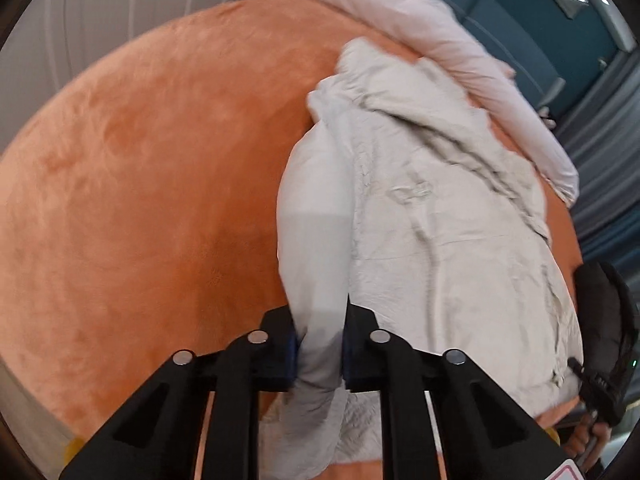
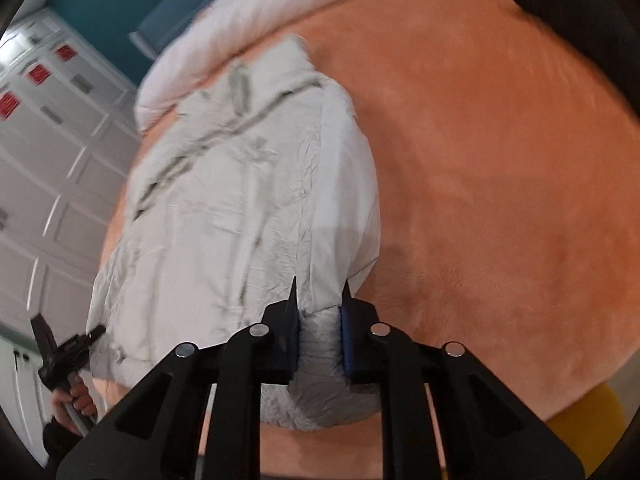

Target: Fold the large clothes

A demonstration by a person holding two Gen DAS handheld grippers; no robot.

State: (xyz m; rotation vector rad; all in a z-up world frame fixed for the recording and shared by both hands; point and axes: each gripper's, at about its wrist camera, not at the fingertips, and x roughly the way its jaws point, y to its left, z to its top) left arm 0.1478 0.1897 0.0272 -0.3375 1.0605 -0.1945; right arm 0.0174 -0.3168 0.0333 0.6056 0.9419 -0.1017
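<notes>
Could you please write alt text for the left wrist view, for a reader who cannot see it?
The left tongs pinch a fold of a pale grey jacket lying on an orange plush cover. A pinkish-white duvet lies along the far edge.

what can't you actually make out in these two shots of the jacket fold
- Left wrist view: the light grey jacket hem runs behind the left gripper, which is clamped on a fold.
- Right wrist view: the jacket's collar end is motion-blurred; its near edge is hidden behind the right gripper.
- Both views: the pale pink bedding is cut off by the frame edge.
</notes>
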